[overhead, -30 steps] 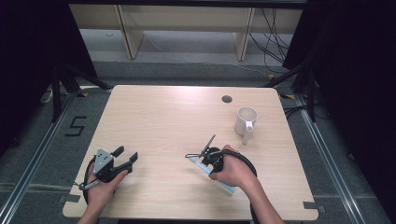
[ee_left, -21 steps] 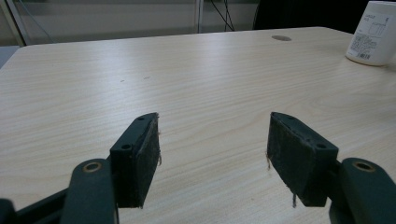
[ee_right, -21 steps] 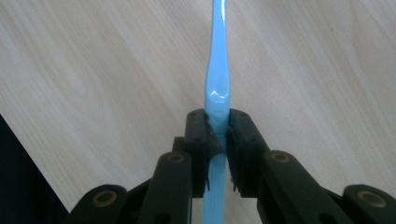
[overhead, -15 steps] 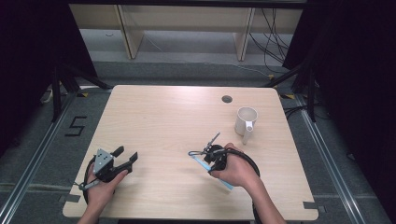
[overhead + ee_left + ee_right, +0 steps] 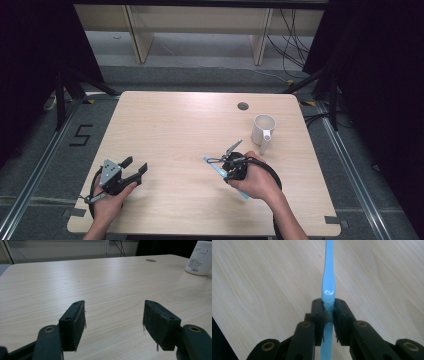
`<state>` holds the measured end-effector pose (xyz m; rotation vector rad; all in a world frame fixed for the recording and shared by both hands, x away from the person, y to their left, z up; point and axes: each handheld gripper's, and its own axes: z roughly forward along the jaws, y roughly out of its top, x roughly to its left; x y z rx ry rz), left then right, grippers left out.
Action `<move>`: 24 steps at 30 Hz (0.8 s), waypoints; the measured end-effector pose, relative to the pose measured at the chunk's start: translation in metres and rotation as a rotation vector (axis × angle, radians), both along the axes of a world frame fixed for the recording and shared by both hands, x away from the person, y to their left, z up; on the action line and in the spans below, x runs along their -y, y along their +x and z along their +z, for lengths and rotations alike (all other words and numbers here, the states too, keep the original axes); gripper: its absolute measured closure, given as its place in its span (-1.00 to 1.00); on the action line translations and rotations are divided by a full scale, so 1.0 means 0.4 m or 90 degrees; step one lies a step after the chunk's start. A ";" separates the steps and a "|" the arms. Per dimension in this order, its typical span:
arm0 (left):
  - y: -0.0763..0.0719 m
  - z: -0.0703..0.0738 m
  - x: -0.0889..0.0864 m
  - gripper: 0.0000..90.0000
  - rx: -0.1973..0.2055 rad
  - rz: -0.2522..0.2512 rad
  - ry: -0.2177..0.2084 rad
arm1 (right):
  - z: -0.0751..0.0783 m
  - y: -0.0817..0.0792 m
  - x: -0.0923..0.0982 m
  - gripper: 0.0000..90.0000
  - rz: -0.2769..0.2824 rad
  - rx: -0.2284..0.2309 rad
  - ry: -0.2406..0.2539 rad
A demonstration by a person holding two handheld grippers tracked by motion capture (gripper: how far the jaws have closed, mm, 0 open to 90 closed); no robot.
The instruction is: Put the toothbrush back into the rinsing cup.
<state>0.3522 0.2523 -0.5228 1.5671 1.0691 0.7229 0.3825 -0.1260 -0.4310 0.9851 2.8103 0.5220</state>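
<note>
High view: overhead from the near edge, facing forward over the whole desk [image 5: 175, 120]. Both tool views: close, low over the desk; the left shares the white mug [image 5: 201, 257] with the high view.

Light wooden table [image 5: 165, 125] on grey floor [image 5: 30, 165]; pale shelving [image 5: 200, 25], perhaps, behind.

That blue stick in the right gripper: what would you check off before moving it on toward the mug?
1. Right gripper shut on the light blue handle: ok.
2. Handle centred between the pads: ok.
3. White mug upright, mouth open: ok.
4. Mug empty inside: cannot tell.
5. Bare table between gripper and mug: ok.
6. Left gripper open, apart from the work: ok.
</note>
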 end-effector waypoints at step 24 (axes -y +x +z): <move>0.001 0.000 0.000 -0.24 -0.001 -0.001 0.001 | 0.023 0.007 0.021 0.76 0.001 0.056 0.042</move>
